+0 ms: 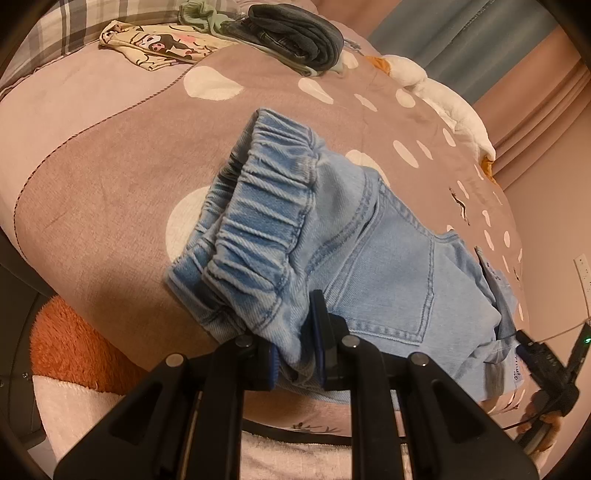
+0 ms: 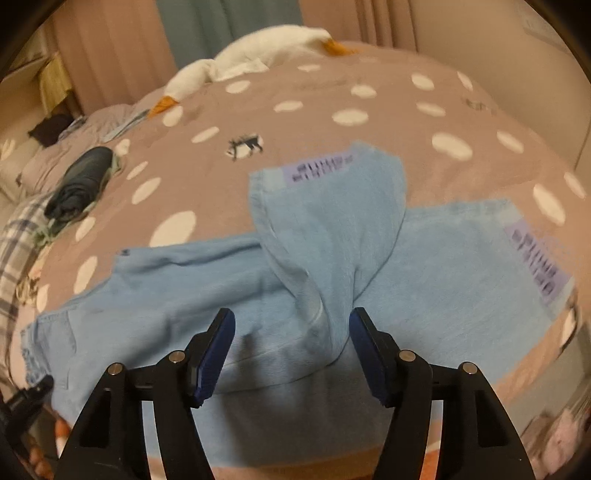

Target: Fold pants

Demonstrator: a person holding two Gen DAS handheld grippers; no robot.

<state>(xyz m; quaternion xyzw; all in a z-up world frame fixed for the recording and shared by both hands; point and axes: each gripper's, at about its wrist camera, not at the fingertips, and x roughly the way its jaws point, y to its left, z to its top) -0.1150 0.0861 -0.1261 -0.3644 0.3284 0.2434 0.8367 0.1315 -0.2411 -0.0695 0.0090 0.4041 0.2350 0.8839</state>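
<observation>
Soft lamplight falls on a bed (image 2: 207, 173) spread with a brown, white-spotted cover, and on it lie the light blue denim pants (image 2: 229, 280) you are folding.

Your left gripper (image 1: 297, 345) is clamped on a bunched fold of denim just below the elastic waistband (image 1: 258, 206), its blue pads pressed into the cloth, so the waist end stands lifted and doubled over, with a back pocket (image 1: 391, 280) facing up beside it. Your right gripper (image 2: 291, 350) stands with its jaws spread apart; a raised ridge of fabric sits between the pads, but neither pad presses on it, so that hand holds nothing.

Beyond the right jaws, the two legs splay apart on the cover rather than lying one over the other. One leg (image 2: 328, 206) runs away from you, the other (image 2: 461, 266) out to the right, each hem bearing a purple label (image 2: 321, 168).

Farther off, a rolled dark garment (image 1: 295, 35) and a printed cream one (image 1: 155, 44) rest near a plaid blanket, and a white plush toy (image 2: 258, 51) lies at the far edge.

By these views, the fold looks early: the waist is gathered in your left gripper, but the legs still need aligning, flattening and doubling.
</observation>
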